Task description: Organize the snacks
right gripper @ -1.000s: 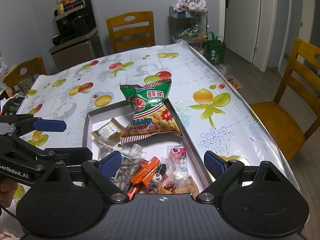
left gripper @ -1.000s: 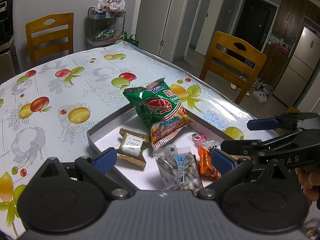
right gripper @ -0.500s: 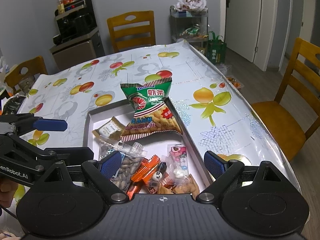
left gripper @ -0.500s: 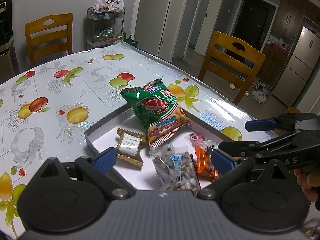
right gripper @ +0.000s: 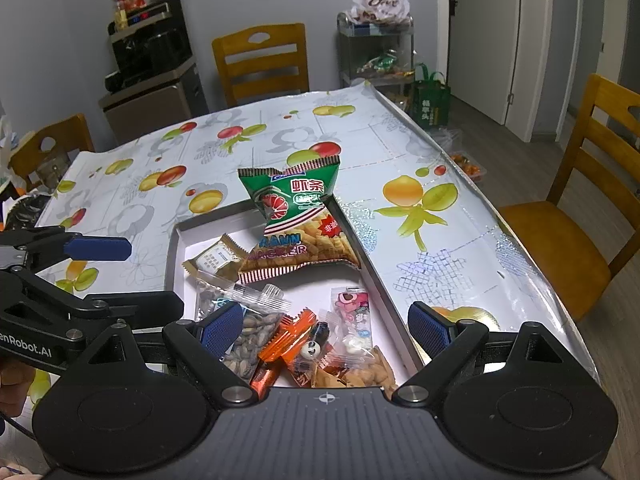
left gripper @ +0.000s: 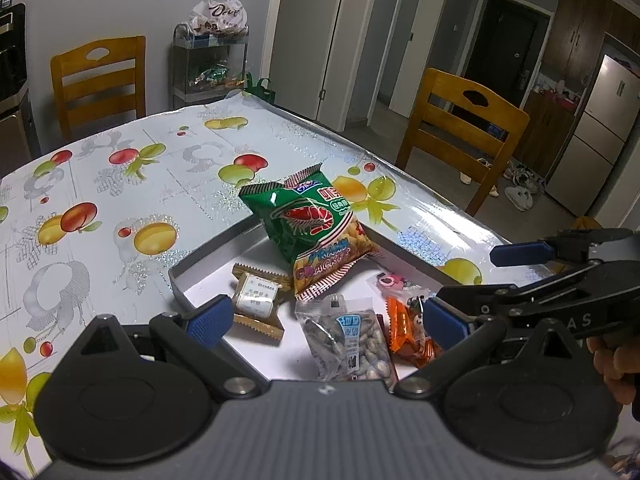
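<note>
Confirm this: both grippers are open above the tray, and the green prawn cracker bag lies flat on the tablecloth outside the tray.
Not quite. The green prawn cracker bag sits in the tray, propped on its far corner, as the right wrist view shows. The left gripper and right gripper are both open above the tray.

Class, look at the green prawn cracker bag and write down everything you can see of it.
The green prawn cracker bag is a glossy, puffed, sealed foil packet with a red prawn picture, striped red-and-white crimped ends and an orange lower panel. It lies tilted at the far end of the grey tray, its top propped over the rim, its lower edge overlapping the gold wrapped biscuit. Neither gripper touches it.
</note>
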The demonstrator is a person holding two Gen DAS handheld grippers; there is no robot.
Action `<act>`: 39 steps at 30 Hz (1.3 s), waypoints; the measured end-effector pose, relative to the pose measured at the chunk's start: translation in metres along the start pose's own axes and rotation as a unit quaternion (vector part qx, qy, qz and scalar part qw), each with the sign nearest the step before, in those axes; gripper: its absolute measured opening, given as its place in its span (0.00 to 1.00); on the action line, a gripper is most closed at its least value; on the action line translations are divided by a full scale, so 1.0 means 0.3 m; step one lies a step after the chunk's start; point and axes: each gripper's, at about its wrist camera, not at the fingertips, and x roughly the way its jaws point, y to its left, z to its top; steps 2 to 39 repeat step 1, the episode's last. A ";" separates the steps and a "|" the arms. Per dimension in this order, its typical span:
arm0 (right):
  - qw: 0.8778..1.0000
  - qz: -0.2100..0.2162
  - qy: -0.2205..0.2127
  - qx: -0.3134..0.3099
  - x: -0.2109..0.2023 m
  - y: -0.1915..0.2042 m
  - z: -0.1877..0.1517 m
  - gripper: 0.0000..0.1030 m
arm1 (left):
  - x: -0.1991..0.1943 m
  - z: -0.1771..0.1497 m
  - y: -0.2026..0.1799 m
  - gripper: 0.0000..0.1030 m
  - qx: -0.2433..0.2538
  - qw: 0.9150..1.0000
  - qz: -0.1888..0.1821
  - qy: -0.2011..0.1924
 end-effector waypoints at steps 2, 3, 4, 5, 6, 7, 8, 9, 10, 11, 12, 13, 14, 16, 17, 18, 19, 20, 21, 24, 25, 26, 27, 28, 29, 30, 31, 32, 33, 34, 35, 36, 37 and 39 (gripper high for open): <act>1.000 0.000 0.000 0.000 -0.002 -0.003 -0.001 0.88 | 0.001 0.000 0.000 0.99 -0.001 1.000 -0.001 0.002; 1.000 0.000 0.000 0.000 -0.002 -0.003 -0.001 0.88 | 0.001 0.000 0.000 0.99 -0.001 1.000 -0.001 0.002; 1.000 0.000 0.000 0.000 -0.002 -0.003 -0.001 0.88 | 0.001 0.000 0.000 0.99 -0.001 1.000 -0.001 0.002; 1.000 0.000 0.000 0.000 -0.002 -0.003 -0.001 0.88 | 0.001 0.000 0.000 0.99 -0.001 1.000 -0.001 0.002; 1.000 0.000 0.000 0.000 -0.002 -0.003 -0.001 0.88 | 0.001 0.000 0.000 0.99 -0.001 1.000 -0.001 0.002; 1.000 0.000 0.000 0.000 -0.002 -0.003 -0.001 0.88 | 0.001 0.000 0.000 0.99 -0.001 1.000 -0.001 0.002; 1.000 0.000 0.000 0.000 -0.002 -0.003 -0.001 0.88 | 0.001 0.000 0.000 0.99 -0.001 1.000 -0.001 0.002; 1.000 0.000 0.000 0.000 -0.002 -0.003 -0.001 0.88 | 0.001 0.000 0.000 0.99 -0.001 1.000 -0.001 0.002; 1.000 0.000 0.000 0.000 -0.002 -0.003 -0.001 0.88 | 0.001 0.000 0.000 0.99 -0.001 1.000 -0.001 0.002; 1.000 0.000 0.000 0.000 -0.002 -0.003 -0.001 0.88 | 0.001 0.000 0.000 0.99 -0.001 1.000 -0.001 0.002; 1.000 0.000 0.000 0.000 -0.002 -0.003 -0.001 0.88 | 0.001 0.000 0.000 0.99 -0.001 1.000 -0.001 0.002; 1.000 0.000 0.000 0.000 -0.002 -0.003 -0.001 0.88 | 0.001 0.000 0.000 0.99 -0.001 1.000 -0.001 0.002; 1.000 0.000 0.000 0.000 -0.002 -0.003 -0.001 0.88 | 0.001 0.000 0.000 0.99 -0.001 1.000 -0.001 0.002; 1.000 0.000 0.000 0.000 -0.002 -0.003 -0.001 0.88 | 0.001 0.000 0.000 0.99 -0.001 1.000 -0.001 0.002; 1.000 0.000 0.000 0.000 -0.002 -0.003 -0.001 0.88 | 0.001 0.000 0.000 0.99 -0.001 1.000 -0.001 0.002; 1.000 0.000 0.000 0.000 -0.002 -0.003 -0.001 0.88 | 0.001 0.000 0.000 0.99 -0.001 1.000 -0.001 0.002; 1.000 0.000 0.000 0.000 -0.002 -0.003 -0.001 0.88 | 0.001 0.000 0.000 0.99 -0.001 1.000 -0.001 0.002; 1.000 0.000 0.000 0.000 -0.002 -0.003 -0.001 0.88 | 0.001 0.000 0.000 0.99 -0.001 1.000 -0.001 0.002; 1.000 0.000 0.000 0.000 -0.002 -0.003 -0.001 0.88 | 0.001 0.000 0.000 0.99 -0.001 1.000 -0.001 0.002; 1.000 0.000 0.000 0.000 -0.002 -0.003 -0.001 0.88 | 0.001 0.000 0.000 0.99 -0.001 1.000 -0.001 0.002; 1.000 0.000 0.000 0.000 -0.002 -0.003 -0.001 0.88 | 0.001 0.000 0.000 0.99 -0.001 1.000 -0.001 0.002; 1.000 0.000 0.000 0.000 -0.002 -0.003 -0.001 0.88 | 0.001 0.000 0.000 0.99 -0.001 1.000 -0.001 0.002; 1.000 0.000 0.000 0.000 -0.002 -0.003 -0.001 0.88 | 0.001 0.000 0.000 0.99 -0.001 1.000 -0.001 0.002; 1.000 0.000 0.000 0.000 -0.002 -0.003 -0.001 0.88 | 0.001 0.000 0.000 0.99 -0.001 1.000 -0.001 0.002; 1.000 0.000 0.000 0.000 -0.002 -0.003 -0.001 0.88 | 0.001 0.000 0.000 0.99 -0.001 1.000 -0.001 0.002; 1.000 0.000 0.000 0.000 -0.002 -0.003 -0.001 0.88 | 0.001 0.000 0.000 0.99 -0.001 1.000 -0.001 0.002; 1.000 0.000 0.000 0.000 -0.002 -0.003 -0.001 0.88 | 0.001 0.000 0.000 0.99 -0.001 1.000 -0.001 0.002; 1.000 0.000 0.000 0.000 -0.002 -0.003 -0.001 0.88 | 0.001 0.000 0.000 0.99 -0.001 1.000 -0.001 0.002; 1.000 0.000 0.000 0.000 -0.002 -0.003 -0.001 0.88 | 0.001 0.000 0.000 0.99 -0.001 1.000 -0.001 0.002; 1.000 0.000 0.000 0.000 -0.002 -0.003 -0.001 0.88 | 0.001 0.000 0.000 0.99 -0.001 1.000 -0.001 0.002; 1.000 0.000 0.000 0.000 -0.002 -0.003 -0.001 0.88 | 0.001 0.000 0.000 0.99 -0.001 1.000 -0.001 0.002; 1.000 0.000 0.000 0.000 -0.002 -0.003 -0.001 0.88 | 0.001 0.000 0.000 0.99 -0.001 1.000 -0.001 0.002; 1.000 0.000 0.000 0.000 -0.002 -0.003 -0.001 0.88 | 0.001 0.000 0.000 0.99 -0.001 1.000 -0.001 0.002; 1.000 0.000 0.000 0.000 -0.002 -0.003 -0.001 0.88 | 0.001 0.000 0.000 0.99 -0.001 1.000 -0.001 0.002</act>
